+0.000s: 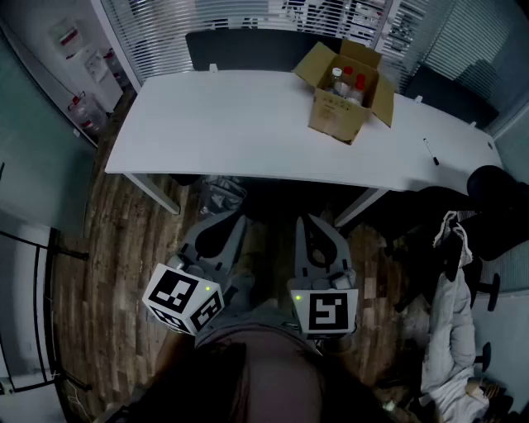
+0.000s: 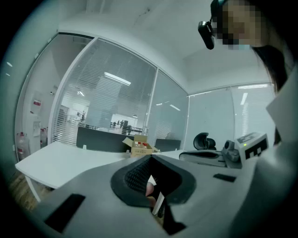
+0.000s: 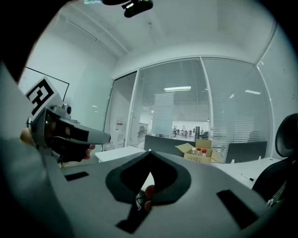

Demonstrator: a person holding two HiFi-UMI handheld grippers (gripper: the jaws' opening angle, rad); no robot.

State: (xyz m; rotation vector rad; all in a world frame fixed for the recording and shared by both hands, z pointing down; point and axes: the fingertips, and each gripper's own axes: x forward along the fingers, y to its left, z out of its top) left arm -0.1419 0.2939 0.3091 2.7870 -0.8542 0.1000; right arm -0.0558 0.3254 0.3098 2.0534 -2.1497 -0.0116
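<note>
**Office worktop: box far ahead and right of two closed grippers**

Glass walls with slatted blinds (image 1: 248, 16) close off the room behind a long white worktop (image 1: 248, 124), which stands on a wood-plank floor (image 1: 107, 248). Toward its far right sits an open cardboard box (image 1: 343, 103), turned at an angle to the worktop edge, with its flaps spread and bottles (image 1: 347, 83) standing upright inside.

Both tools hang low over the floor, close to the person's body and short of the near edge. The left gripper (image 1: 230, 220) and the right gripper (image 1: 312, 221) lie side by side, noses toward the worktop. Each gripper view shows the jaws drawn together at their tips, with nothing caught between them.

The box lies ahead and to the right of both, well apart from either. The right gripper is the nearer, and in its view the box (image 3: 201, 155) sits just right of the closed tips. In the left gripper view it (image 2: 138, 148) shows small, just above them.

A pen (image 1: 431, 152) lies alone near the worktop's right end. A dark chair (image 1: 496, 198) with a pale garment (image 1: 450, 322) stands beyond that end.

The box walls hide the bottles' lower parts, so their number cannot be fixed. The marker cubes cover the hands in the head view.
</note>
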